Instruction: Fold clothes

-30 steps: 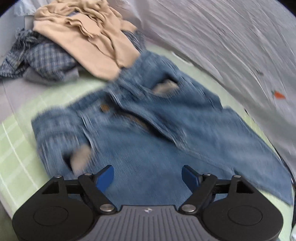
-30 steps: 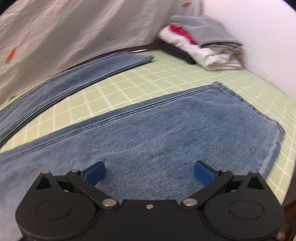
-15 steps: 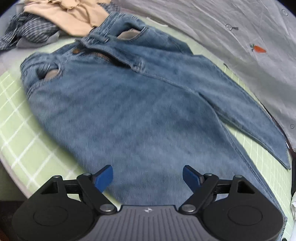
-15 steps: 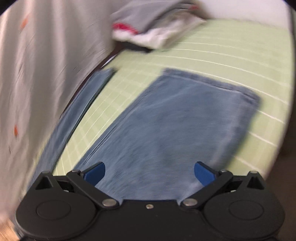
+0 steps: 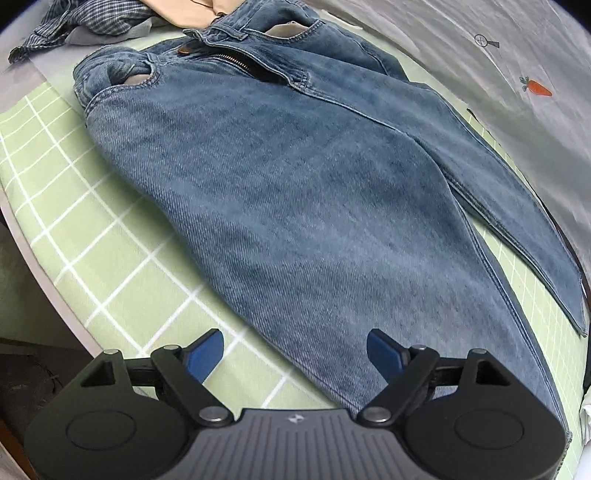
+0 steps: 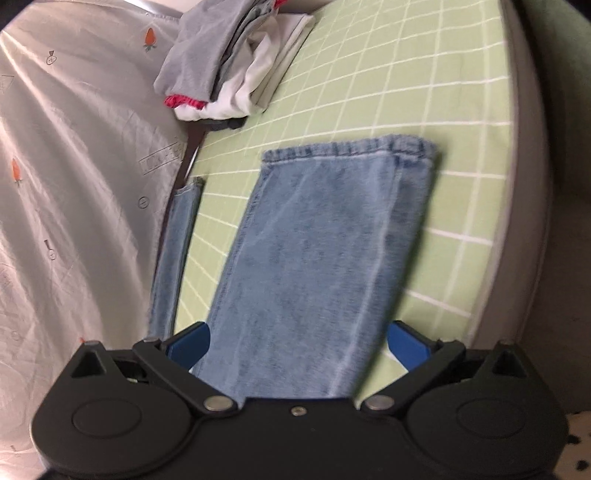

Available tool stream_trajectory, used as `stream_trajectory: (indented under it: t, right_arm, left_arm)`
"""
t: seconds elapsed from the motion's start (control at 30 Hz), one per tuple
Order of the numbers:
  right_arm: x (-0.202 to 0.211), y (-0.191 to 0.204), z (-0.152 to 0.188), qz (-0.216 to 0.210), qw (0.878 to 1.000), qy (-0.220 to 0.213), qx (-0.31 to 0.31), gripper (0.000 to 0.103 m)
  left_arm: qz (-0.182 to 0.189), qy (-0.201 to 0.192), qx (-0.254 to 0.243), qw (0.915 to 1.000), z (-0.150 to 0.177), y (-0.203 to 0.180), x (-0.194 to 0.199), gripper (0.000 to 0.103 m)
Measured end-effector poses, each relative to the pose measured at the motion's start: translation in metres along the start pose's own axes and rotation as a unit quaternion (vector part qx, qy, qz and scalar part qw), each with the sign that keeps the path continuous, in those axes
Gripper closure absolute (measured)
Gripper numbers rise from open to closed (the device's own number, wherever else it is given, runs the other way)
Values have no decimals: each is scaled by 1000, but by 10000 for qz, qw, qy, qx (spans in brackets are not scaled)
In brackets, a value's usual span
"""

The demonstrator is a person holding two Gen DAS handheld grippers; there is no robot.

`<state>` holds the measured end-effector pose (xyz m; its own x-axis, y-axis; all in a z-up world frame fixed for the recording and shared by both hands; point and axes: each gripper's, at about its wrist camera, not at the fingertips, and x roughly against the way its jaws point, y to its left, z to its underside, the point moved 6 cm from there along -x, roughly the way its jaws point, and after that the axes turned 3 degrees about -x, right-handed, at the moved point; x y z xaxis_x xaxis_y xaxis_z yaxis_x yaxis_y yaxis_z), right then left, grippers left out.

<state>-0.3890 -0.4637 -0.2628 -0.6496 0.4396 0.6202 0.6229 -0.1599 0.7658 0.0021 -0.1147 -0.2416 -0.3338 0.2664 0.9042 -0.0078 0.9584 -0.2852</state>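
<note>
Blue jeans (image 5: 295,177) lie spread flat on the green checked sheet (image 5: 74,206), waistband at the far left, both legs running right. My left gripper (image 5: 295,350) hovers open over the near edge of the thigh, nothing between its blue pads. In the right wrist view the near leg (image 6: 314,251) stretches away to its hem, and the far leg (image 6: 173,258) lies narrow along the grey cover. My right gripper (image 6: 297,341) stands open above the near leg, pads on either side of it, not pressing.
A heap of unfolded clothes (image 5: 110,18), plaid and beige, sits beyond the waistband. A stack of folded garments (image 6: 229,66) rests past the hems. A grey carrot-print cover (image 6: 74,166) rises along the far side. The bed edge (image 6: 524,184) drops off at the right.
Both grippers slid toward the near edge of the bed. The left now looks along the thigh instead of the waistband; the right rolled, so the leg now runs straight away from it.
</note>
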Motion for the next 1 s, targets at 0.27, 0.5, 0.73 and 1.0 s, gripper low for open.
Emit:
stream_trajectory:
  t: [0.27, 0.5, 0.73, 1.0]
  right_arm:
    - [-18, 7, 16, -545, 9953, 503, -618, 0]
    - [-29, 17, 36, -830, 9900, 823, -789, 0]
    - [-29, 16, 40, -889, 9890, 565, -1041, 0]
    - [-30, 18, 41, -870, 9881, 218, -1247, 0]
  left_arm:
    - [46, -95, 331, 9994, 3, 16, 6, 18]
    - [266, -230, 882, 9955, -6, 37, 6, 18]
    - [240, -549, 1343, 9891, -34, 69, 7, 18]
    - [101, -993, 1733, 9798, -82, 114, 6, 18]
